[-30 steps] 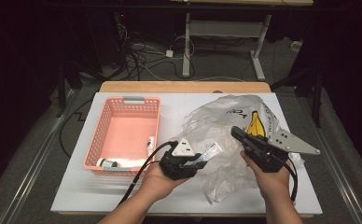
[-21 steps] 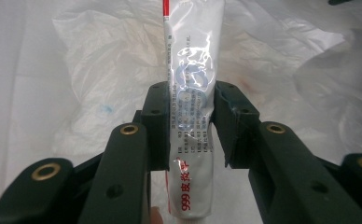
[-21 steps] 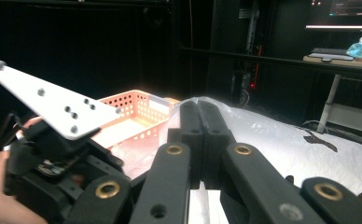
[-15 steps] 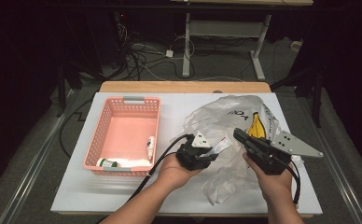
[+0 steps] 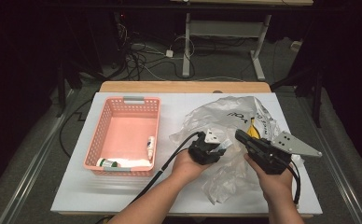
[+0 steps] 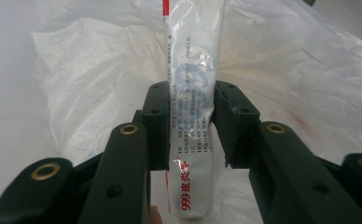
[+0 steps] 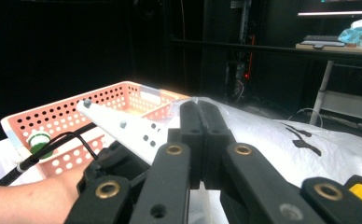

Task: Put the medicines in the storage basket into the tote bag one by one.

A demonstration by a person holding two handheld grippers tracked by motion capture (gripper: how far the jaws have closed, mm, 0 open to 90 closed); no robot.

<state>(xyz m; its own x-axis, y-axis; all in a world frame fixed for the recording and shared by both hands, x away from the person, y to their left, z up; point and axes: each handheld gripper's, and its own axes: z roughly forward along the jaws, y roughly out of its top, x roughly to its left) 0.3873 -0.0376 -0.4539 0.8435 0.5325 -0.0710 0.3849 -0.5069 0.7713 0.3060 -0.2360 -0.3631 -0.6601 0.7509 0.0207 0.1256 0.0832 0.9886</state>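
Gripping a white printed ointment tube point(image 6: 194, 116) between its black jaws, the left gripper point(image 5: 215, 148) is hovering over the crumpled clear plastic bag point(image 5: 226, 121). Right gripper point(image 5: 244, 138) is pinching the bag's film, jaws fully closed. A firm squeeze seems wise while carrying the tube toward the pink plastic basket point(image 5: 105, 122).

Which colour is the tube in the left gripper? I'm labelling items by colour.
White, with red lettering and a pale blue logo; the tube shows best in the left gripper view.
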